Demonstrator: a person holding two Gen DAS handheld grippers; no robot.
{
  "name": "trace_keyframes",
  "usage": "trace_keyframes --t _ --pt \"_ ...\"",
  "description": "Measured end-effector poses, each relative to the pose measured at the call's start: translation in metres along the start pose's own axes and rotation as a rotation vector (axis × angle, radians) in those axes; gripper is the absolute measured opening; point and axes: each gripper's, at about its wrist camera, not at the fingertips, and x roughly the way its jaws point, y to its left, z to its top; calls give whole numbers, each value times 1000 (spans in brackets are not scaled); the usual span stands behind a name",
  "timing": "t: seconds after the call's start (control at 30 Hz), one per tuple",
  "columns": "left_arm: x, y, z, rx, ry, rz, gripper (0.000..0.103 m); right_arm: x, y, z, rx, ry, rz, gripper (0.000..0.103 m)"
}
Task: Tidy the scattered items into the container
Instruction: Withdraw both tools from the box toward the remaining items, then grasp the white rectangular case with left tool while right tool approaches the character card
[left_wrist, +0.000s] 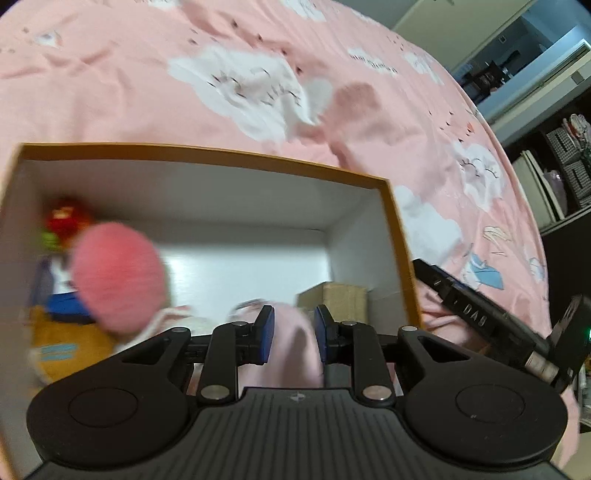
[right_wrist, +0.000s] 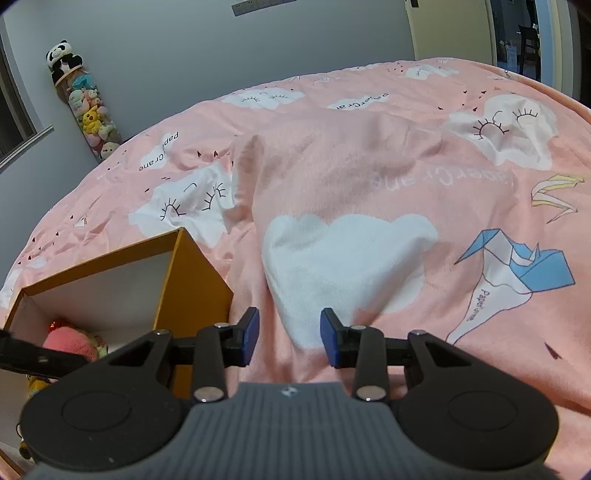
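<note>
Left gripper (left_wrist: 293, 334) hangs over the open box (left_wrist: 207, 151), right gripper (right_wrist: 289, 338) waits beside it on the bed (right_wrist: 369, 166).

Inside the box, a pink ball (left_wrist: 118, 275) sits blurred against the left wall with a red toy (left_wrist: 64, 218) just behind it, and a small cardboard carton (left_wrist: 341, 299) rests near the right wall. The left gripper's jaws stand a little apart, pink fabric (left_wrist: 291, 354) showing below the gap, nothing pressed. The right gripper, outside the box's right wall, is open and empty over the pink blanket.
</note>
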Motion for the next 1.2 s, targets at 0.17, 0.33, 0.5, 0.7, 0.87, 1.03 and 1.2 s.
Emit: trace_keyframes --t 0.17,0.33,0.5,0.7,0.87,1.03,1.2 --pt "-34 11 -22 26 -68 47 26 -9 5 1 -19 -25 7 40" --pt "-72 18 -45 62 -131 45 26 -38 17 2 -51 -99 74 40" --pt "-97 26 -72 72 -142 66 26 -79 34 -3 -85 -164 211 41" --pt "-95 34 -105 70 -33 45 26 -123 58 -18 -179 -119 438 41" --pt "-82 43 -129 49 91 49 29 -135 92 -49 -344 74 552 40" --pt "-65 65 -145 -84 226 33 38 -114 119 -91 -504 270 501 40" --pt "-46 88 -165 -255 315 -18 56 -96 124 -117 -551 370 437 40"
